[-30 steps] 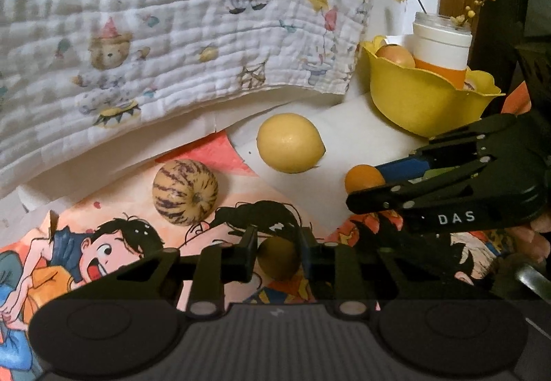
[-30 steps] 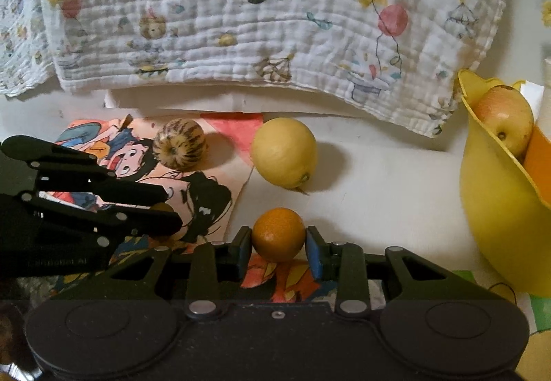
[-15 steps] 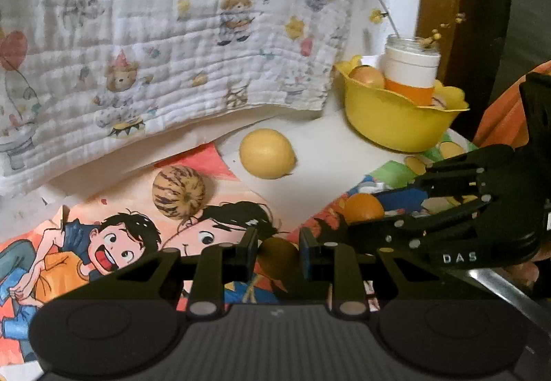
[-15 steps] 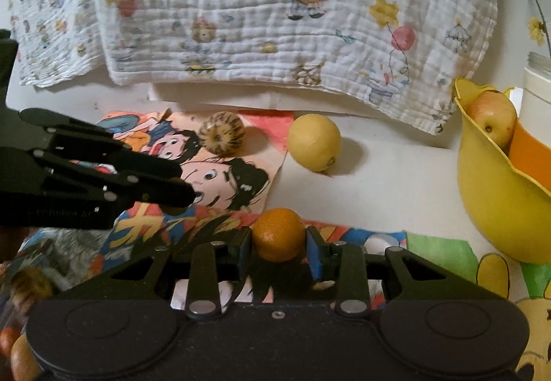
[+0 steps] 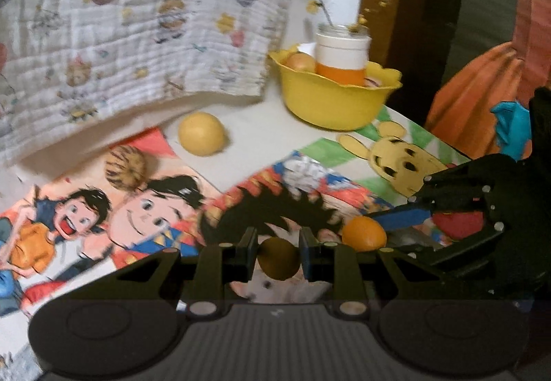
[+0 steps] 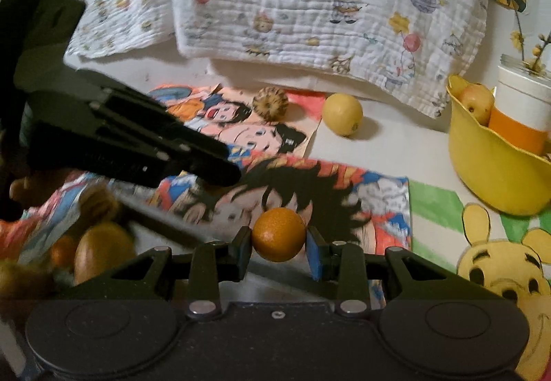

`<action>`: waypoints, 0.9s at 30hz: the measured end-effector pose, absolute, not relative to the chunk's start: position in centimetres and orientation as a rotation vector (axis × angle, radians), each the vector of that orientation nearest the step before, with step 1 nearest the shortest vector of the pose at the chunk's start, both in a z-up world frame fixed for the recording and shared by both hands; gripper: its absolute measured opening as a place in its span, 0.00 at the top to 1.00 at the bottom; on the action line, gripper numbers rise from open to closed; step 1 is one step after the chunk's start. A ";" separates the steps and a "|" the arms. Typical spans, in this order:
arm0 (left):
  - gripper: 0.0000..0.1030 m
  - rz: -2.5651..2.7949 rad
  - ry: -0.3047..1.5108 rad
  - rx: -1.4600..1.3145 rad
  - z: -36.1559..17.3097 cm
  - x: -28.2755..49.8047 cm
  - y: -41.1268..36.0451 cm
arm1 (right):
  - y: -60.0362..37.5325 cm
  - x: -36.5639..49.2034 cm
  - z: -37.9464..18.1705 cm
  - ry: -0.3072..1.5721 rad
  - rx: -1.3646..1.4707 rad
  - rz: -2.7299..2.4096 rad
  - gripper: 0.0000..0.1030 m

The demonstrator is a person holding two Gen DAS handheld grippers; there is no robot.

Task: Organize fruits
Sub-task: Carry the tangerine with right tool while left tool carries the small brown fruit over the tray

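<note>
Carry step: small orange (image 6: 279,234) clamped in the right gripper (image 6: 279,240), dark yellow-brown fruit (image 5: 278,258) clamped in the left gripper (image 5: 278,255), both above the cartoon mat (image 6: 361,195); grip is best kept firm and level until a container is reached.

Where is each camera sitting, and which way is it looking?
Left wrist: on the left gripper, looking down at the table; its jaws hold a brownish fruit; the right gripper shows.
Right wrist: on the right gripper, facing likewise; its jaws hold an orange; the left gripper shows.
Both see the yellow bowl, lemon and blanket.
</note>
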State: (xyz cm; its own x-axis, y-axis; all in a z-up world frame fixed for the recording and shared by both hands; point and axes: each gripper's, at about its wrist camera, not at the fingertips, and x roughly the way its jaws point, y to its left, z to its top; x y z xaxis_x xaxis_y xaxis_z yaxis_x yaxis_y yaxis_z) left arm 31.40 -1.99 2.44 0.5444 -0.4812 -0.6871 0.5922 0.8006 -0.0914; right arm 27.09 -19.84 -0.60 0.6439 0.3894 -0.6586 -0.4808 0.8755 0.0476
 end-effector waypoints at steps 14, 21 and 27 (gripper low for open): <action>0.73 -0.671 0.908 0.101 1.1 28.5 -2.7 | -20.9 21.3 -1.6 0.719 -0.228 0.507 0.65; 0.73 -0.604 0.954 0.052 0.9 28.3 -1.5 | -19.9 21.1 -2.5 0.714 -0.237 0.529 0.65; 0.73 -0.559 0.982 0.032 0.6 28.1 -0.9 | -19.4 21.0 -2.6 0.711 -0.242 0.545 0.65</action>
State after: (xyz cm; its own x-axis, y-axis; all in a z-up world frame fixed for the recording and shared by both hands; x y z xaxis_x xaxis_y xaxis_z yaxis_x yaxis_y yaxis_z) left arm 28.12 -0.88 0.57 0.4263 -0.4332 -0.7941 0.4616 0.8592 -0.2210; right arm 21.04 -19.35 -2.63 0.6268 0.3904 -0.6743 -0.5504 0.8344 -0.0285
